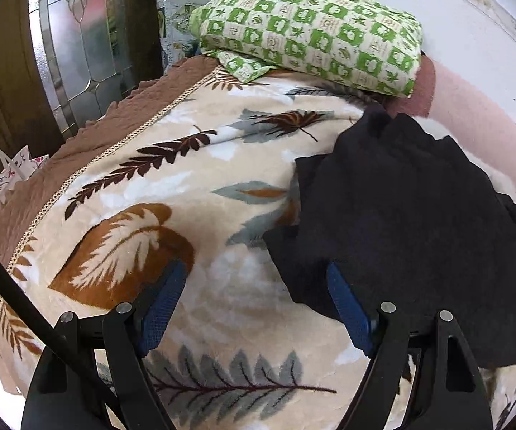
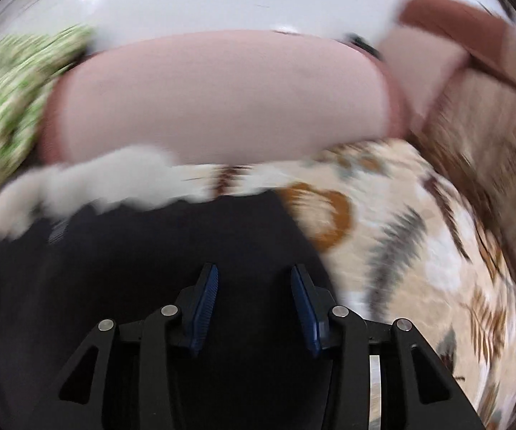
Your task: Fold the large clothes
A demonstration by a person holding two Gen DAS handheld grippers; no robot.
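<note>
The dark garment (image 1: 412, 229) lies bunched at the right of the left wrist view, on the leaf-patterned blanket (image 1: 186, 193); a green checked cloth (image 1: 315, 25) sits folded at upper centre. The left gripper (image 1: 258, 301) has its jaws wide apart, empty, one pad just at the garment's lower edge; the right gripper (image 2: 254, 304) hangs over the garment (image 2: 132, 258) at lower centre of its blurred view, jaws part-way apart, nothing between them. The step looks like reaching for edges; next, each claw needs a corner to pinch and spread flat.
</note>
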